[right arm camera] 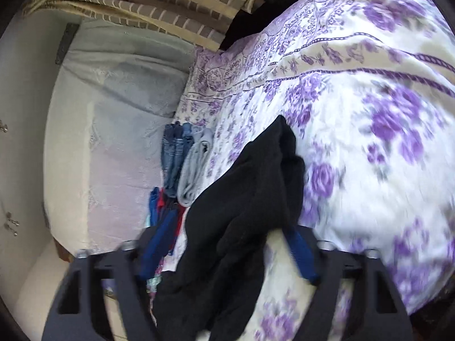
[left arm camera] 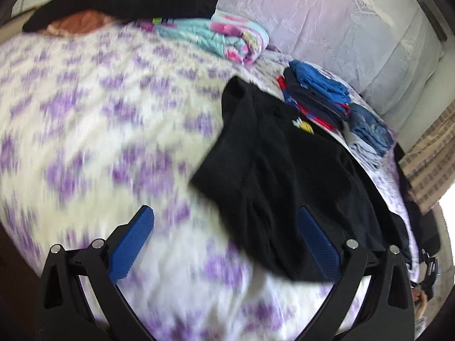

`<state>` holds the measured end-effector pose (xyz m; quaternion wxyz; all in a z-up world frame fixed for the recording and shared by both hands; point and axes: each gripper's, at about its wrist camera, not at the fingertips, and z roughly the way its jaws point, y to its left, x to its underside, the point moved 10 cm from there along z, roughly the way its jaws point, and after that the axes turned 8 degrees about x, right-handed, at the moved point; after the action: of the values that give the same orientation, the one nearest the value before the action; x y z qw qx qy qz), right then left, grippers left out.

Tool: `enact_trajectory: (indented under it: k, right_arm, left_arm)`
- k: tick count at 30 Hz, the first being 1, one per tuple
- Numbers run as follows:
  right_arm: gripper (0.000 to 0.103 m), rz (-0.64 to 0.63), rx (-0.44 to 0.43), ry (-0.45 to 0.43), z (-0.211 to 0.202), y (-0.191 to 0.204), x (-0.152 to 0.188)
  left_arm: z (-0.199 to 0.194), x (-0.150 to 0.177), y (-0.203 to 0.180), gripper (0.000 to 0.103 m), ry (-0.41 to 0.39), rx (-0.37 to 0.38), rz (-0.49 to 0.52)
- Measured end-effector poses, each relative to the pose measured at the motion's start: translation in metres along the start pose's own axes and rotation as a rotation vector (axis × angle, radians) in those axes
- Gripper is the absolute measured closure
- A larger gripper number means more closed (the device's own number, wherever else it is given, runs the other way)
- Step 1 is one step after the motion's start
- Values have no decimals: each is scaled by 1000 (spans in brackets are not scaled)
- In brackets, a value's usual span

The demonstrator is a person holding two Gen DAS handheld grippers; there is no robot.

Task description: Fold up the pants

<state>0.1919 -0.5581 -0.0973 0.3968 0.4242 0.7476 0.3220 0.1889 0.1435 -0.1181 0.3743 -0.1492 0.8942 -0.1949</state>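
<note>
Black pants (left arm camera: 273, 159) with a small yellow logo lie rumpled on the purple-flowered bedspread (left arm camera: 99, 142). My left gripper (left arm camera: 224, 216) is open, its blue pads wide apart; the pants' near end lies between and in front of them, nearer the right pad (left arm camera: 318, 241). In the right wrist view the black pants (right arm camera: 244, 199) bunch up between my right gripper's (right arm camera: 227, 244) blue pads, which stand apart and open. The view is blurred, so contact with the cloth is unclear.
A stack of folded blue and red clothes (left arm camera: 315, 96) and folded jeans (left arm camera: 369, 133) lie by the pale headboard cushion (left arm camera: 341, 28). A pastel blanket (left arm camera: 221, 37) and a dark garment (left arm camera: 122, 5) lie farther off. A patterned curtain (right arm camera: 142, 5) hangs beside the bed.
</note>
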Motion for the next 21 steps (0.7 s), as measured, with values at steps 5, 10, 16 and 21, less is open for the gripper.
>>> enact_trajectory:
  k: [5,10,16,21]
  right_arm:
    - [87,-50,-47,-33,1,20,-34]
    - [90,-129,-120,-66,1,84,-76]
    - [90,-175,-136,-71,32,137,-116]
    - [90,-196,-43,-73,99,153,-160]
  left_arm:
    - [22,-55,-6,4,-49,-59,70]
    - [46,-99,-12,4,-76,-111,112]
    - [82,-132,-8,4,-76,-154,160]
    - [129,-141,0,4,30,-148,160]
